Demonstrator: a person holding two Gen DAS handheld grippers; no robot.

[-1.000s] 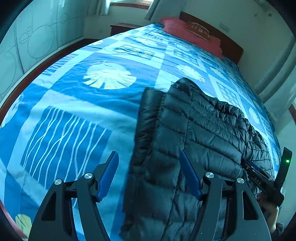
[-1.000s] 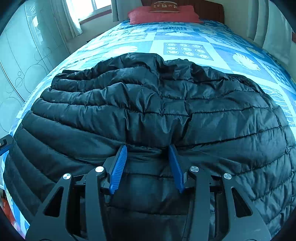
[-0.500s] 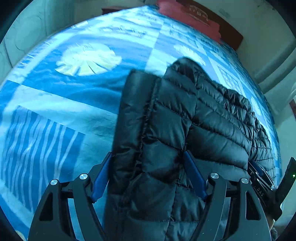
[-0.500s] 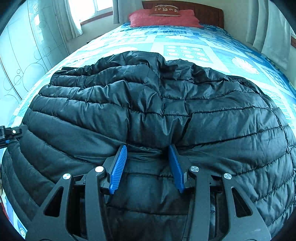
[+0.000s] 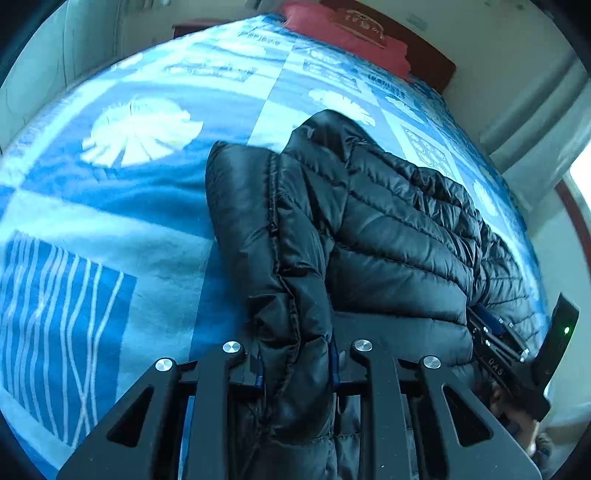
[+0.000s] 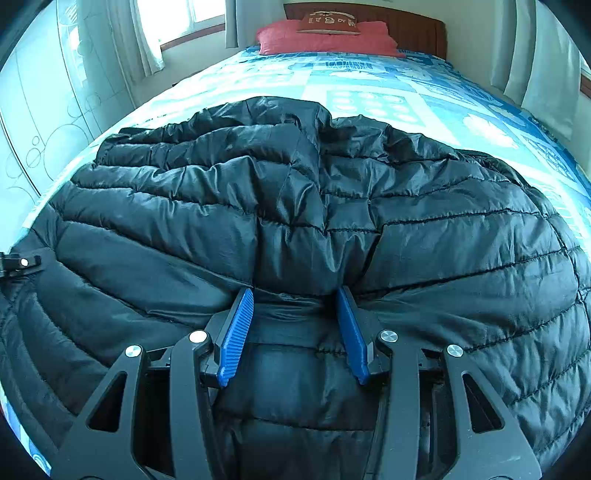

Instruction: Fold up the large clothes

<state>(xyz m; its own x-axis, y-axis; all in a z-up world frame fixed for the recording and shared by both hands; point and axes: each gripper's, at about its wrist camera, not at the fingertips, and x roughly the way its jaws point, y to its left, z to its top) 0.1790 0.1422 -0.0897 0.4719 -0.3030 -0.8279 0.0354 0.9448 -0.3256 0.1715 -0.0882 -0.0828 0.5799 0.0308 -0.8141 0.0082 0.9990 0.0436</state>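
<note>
One jacket (image 6: 332,229), black, quilted, lying on the bed (image 5: 110,221) near its foot end. Bed has a blue and white patterned cover; one red pillow (image 6: 325,38) at the headboard, with one smaller cushion (image 6: 328,22) lying on it. Curtains hang at both sides of the room.

Two grippers, one per hand.

Left gripper (image 5: 297,365): jaws have just been closing and now stand narrow, pinched on a bunched fold at the jacket's left edge. The blue pads are almost buried in the fabric. Gripper pitched steeply down toward the bed. Fabric rises in a ridge ahead of the grip.

Right gripper (image 6: 293,325): pointed steeply down at the jacket's near hem, jaws about half apart. A puffed fold sits between the blue pads (image 6: 236,332) and the fabric puckers inward at the tips, so it is gripping the jacket.

In the left view the right gripper shows at the right edge, low against the jacket, with part of a hand (image 5: 528,432) behind it.
</note>
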